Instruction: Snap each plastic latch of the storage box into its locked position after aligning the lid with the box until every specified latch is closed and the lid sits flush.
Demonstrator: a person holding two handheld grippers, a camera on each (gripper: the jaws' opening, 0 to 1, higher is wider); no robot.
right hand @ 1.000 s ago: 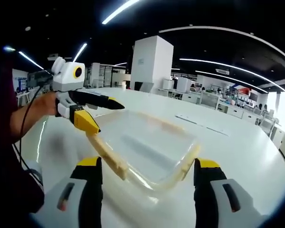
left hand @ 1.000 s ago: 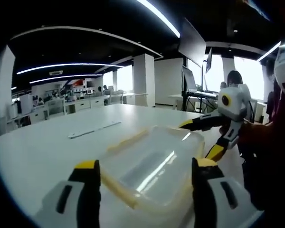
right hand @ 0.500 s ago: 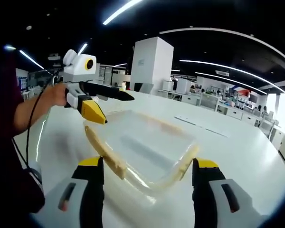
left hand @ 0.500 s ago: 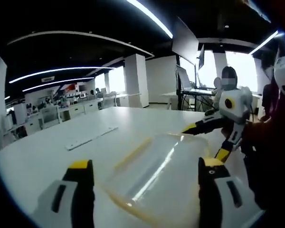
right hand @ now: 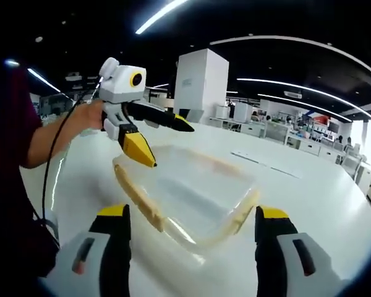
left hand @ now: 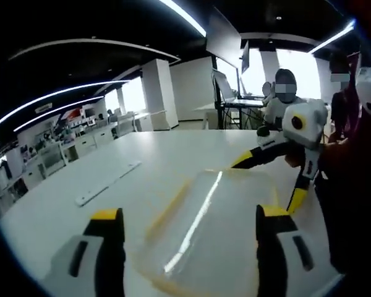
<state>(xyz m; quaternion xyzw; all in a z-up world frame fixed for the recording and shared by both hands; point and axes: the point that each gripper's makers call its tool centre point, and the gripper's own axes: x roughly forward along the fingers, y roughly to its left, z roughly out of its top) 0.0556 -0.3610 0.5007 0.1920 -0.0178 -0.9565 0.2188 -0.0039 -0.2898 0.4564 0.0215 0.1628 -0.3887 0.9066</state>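
Observation:
A clear plastic storage box (left hand: pixel 204 223) with its lid on lies on the white table (left hand: pixel 62 216). Pale yellow latches run along its sides: one on the left (right hand: pixel 139 198), one on the right (right hand: pixel 241 213). My left gripper (left hand: pixel 190 213) is open, its jaws wide apart on either side of the box's near end and above it. In the right gripper view the left gripper (right hand: pixel 170 145) hovers open over the box's far left corner. My right gripper (right hand: pixel 191 212) is open too, straddling the opposite end of the box (right hand: pixel 185 192). In the left gripper view the right gripper (left hand: pixel 264 185) is at the box's far right corner.
A long white strip (left hand: pixel 105 182) lies on the table left of the box. Seated people and monitors (left hand: pixel 284 93) are beyond the table's far edge. A white pillar (right hand: pixel 201 80) and rows of desks stand behind. A person's forearm (right hand: pixel 55 139) with a cable reaches in from the left.
The left gripper has risen and moved along over the box's corner, still open. Its view has swung, so the box looks flatter and lower. The right gripper has barely moved.

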